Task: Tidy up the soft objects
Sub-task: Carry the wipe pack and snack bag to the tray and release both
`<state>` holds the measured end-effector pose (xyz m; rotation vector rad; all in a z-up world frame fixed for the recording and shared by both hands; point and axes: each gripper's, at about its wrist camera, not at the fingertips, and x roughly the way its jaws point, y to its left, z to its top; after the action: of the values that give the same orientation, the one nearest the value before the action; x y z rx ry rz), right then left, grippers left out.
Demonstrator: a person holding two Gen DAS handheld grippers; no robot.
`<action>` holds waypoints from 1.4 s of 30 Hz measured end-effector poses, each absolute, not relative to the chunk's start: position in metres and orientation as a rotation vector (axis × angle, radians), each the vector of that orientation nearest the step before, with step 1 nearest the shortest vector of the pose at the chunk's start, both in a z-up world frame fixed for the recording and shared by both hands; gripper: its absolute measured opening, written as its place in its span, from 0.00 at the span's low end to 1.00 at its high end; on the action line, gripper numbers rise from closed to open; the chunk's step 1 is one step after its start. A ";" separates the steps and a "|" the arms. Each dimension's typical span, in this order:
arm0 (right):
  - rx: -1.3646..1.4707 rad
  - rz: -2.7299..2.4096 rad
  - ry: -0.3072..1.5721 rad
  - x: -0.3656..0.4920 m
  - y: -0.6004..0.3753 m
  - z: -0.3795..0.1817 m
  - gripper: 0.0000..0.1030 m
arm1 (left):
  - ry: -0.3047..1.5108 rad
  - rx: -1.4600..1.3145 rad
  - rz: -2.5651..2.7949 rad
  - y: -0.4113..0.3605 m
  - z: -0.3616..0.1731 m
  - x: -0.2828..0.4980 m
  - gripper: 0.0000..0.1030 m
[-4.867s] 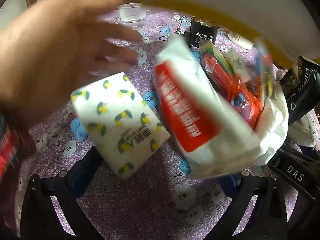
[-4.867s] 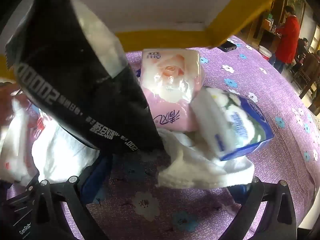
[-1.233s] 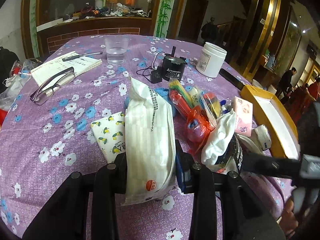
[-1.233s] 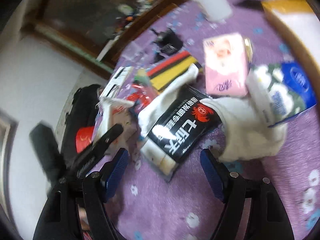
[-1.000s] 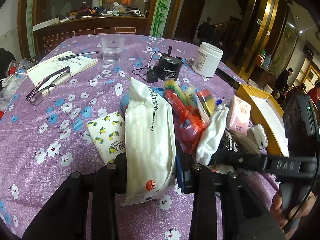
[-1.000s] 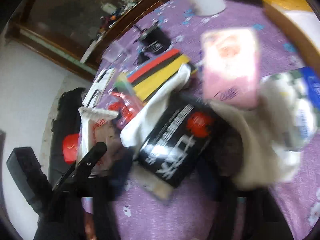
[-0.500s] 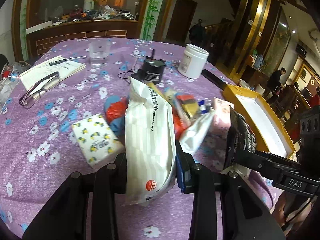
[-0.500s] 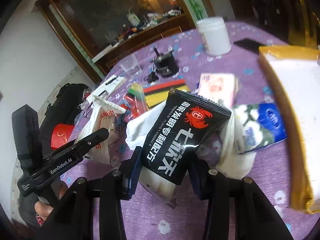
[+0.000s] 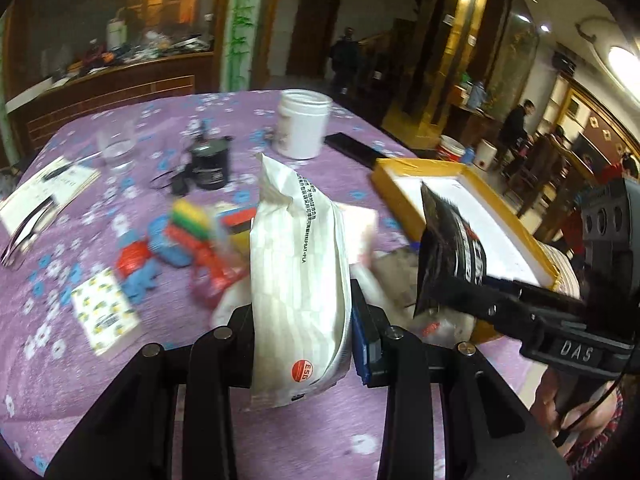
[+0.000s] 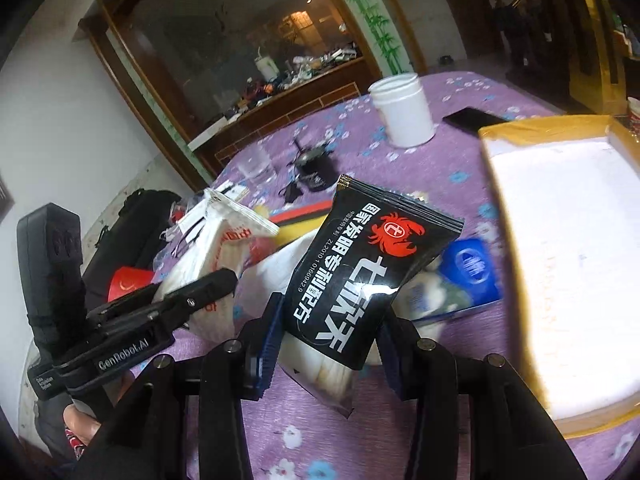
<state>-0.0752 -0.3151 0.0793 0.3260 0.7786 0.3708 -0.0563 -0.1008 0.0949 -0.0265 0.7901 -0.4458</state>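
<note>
My left gripper [image 9: 304, 336] is shut on a white soft pack [image 9: 298, 280] with a red ESG dot, held upright above the purple tablecloth. My right gripper [image 10: 326, 336] is shut on a black pack with a red crab logo [image 10: 360, 272]; it also shows in the left wrist view [image 9: 448, 256], just left of the yellow-rimmed white tray [image 9: 472, 200]. That tray lies to the right in the right wrist view [image 10: 560, 240]. A tissue pack with a lemon print [image 9: 104, 312], a pile of coloured items [image 9: 188, 236], and a blue tissue pack [image 10: 468, 272] lie on the table.
A white jar [image 9: 302, 124], a black phone [image 9: 352, 148], a black round device with cable [image 9: 210, 164], a glass [image 9: 116, 148] and a notebook with glasses [image 9: 40, 196] stand farther back on the flowered cloth [image 9: 72, 380]. People stand in the room behind.
Both grippers have lifted and swung right toward the tray, each still holding its pack. The pile on the table has slid left in the left wrist view.
</note>
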 end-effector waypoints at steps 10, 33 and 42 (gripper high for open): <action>0.323 0.261 0.736 -0.077 -0.391 0.108 0.43 | 0.796 0.031 -0.584 -0.181 0.115 -0.045 0.31; 0.181 0.092 1.018 0.051 -0.516 0.074 0.44 | 1.013 0.037 -0.574 -0.338 0.069 0.047 0.31; 0.111 0.107 1.062 0.084 -0.500 0.059 0.44 | 1.039 0.041 -0.546 -0.341 0.056 0.054 0.32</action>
<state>0.0838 -0.4995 0.0594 0.1110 1.0622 0.1066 0.0536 -0.3410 0.0563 0.0408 1.0394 -0.5460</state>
